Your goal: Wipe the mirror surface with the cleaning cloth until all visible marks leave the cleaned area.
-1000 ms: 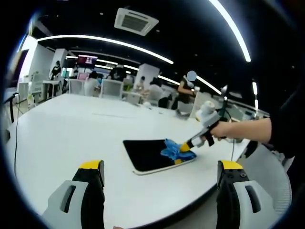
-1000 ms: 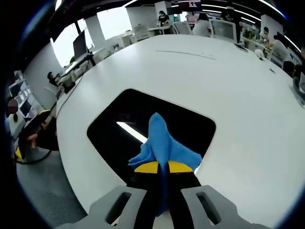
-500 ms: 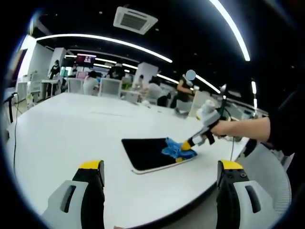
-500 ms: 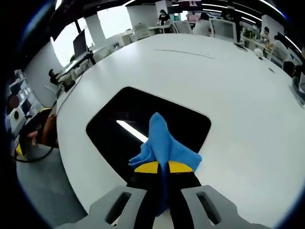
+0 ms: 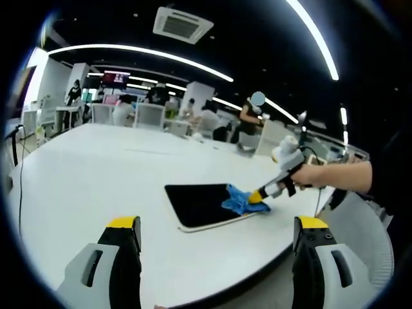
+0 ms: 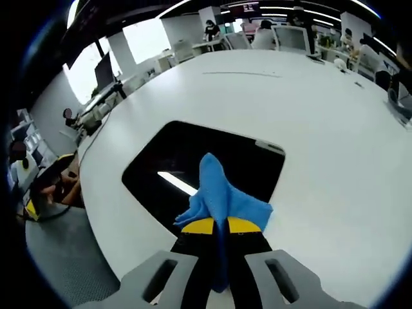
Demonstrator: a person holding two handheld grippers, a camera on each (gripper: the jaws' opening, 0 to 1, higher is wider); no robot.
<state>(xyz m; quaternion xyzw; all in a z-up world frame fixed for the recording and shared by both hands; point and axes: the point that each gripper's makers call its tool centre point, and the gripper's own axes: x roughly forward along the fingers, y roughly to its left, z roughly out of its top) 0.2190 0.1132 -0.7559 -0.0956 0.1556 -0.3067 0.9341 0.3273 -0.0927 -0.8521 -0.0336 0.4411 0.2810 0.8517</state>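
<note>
Your right gripper [image 6: 215, 226] has its jaws clamped on the blue cleaning cloth [image 6: 219, 196], pressed onto the mirror [image 6: 187, 161] at its near edge, low centre of the right gripper view. In the left gripper view, mirror [image 5: 199, 203] and cloth [image 5: 243, 199] lie centre-right on the white worktop [image 5: 96, 174], your hand [image 5: 315, 175] behind them. Your left gripper [image 5: 215, 235] hangs back, jaws wide apart, holding nothing. Chairs [image 5: 149, 118] and seated people [image 5: 207, 120] line the far edge, well apart from the mirror.
</note>
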